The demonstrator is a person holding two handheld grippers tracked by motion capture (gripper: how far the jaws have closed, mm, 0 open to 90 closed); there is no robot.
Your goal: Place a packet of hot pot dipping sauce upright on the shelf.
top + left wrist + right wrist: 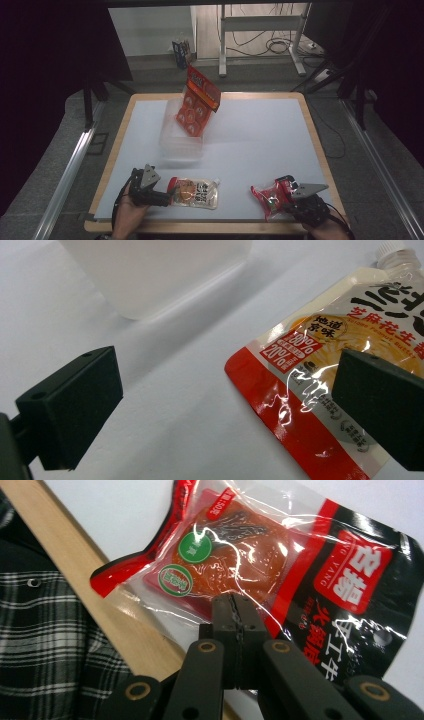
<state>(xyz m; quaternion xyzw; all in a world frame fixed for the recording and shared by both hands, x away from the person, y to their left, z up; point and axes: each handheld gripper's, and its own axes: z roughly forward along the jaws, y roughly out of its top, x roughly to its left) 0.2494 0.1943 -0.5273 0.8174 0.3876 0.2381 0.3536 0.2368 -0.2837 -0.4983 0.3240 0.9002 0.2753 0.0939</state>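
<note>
A spouted pouch (196, 193) with a red base and yellow print lies flat near the table's front left. My left gripper (167, 196) is open at its red end. In the left gripper view (220, 410) one jaw hangs over the pouch (310, 365) and the other over bare table. At the front right, my right gripper (287, 200) is shut on the edge of a red and black snack packet (270, 197). In the right gripper view (233, 605) the pads meet on the near edge of the packet (280, 565), which reaches out over the table's rim.
A clear plastic container (181, 137) stands at the back left of the white table (260, 130), with an orange snack bag (197, 102) upright in it. The wooden front edge (100, 600) and a plaid sleeve (45, 645) lie close to the right gripper.
</note>
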